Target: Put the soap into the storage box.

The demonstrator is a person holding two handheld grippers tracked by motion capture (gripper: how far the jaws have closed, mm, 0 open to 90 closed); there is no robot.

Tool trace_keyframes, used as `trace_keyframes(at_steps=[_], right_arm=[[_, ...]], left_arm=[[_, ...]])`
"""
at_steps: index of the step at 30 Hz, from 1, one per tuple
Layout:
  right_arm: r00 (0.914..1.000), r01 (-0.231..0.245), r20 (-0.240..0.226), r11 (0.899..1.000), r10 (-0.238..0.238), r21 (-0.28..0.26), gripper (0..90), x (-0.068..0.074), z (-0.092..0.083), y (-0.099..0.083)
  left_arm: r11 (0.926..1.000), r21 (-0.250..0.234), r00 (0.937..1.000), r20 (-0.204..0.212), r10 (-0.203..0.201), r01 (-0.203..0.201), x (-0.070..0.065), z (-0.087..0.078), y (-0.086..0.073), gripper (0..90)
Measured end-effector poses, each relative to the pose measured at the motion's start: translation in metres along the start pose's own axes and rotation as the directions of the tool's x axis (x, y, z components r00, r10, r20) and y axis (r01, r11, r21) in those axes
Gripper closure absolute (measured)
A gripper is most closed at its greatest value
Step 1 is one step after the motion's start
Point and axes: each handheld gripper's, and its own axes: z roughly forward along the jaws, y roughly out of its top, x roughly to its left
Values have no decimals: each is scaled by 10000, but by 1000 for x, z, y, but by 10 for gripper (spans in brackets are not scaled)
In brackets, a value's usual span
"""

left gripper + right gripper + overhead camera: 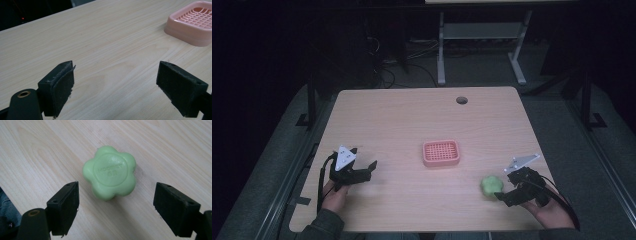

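- While our left gripper (364, 170) rests spread and empty at the table's (402, 115) left edge, well apart from the work, it plays no part.
- At centre we see the pink soap dish (441, 153), empty.
- Our right gripper (115, 207), jaws wide, is the nearer: the green flower-shaped soap (110, 176) lies flat just ahead, centred between them, with no long axis to favour.

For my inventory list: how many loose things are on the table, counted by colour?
Green: 1, the soap
Pink: 1, the dish
Total: 2, both on the table
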Motion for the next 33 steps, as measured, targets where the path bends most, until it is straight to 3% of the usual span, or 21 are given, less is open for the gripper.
trace_keyframes(at_steps=[12, 33], right_arm=[[9993, 364, -136, 9986, -359, 380, 197, 3, 12, 13], [9982, 593, -187, 9909, -575, 1207, 192, 6, 33, 26]], left_arm=[[10000, -13, 10000, 11, 0, 0, 0, 0, 0, 144], [10000, -88, 10000, 22, 4, -4, 0, -1, 1, 144]])
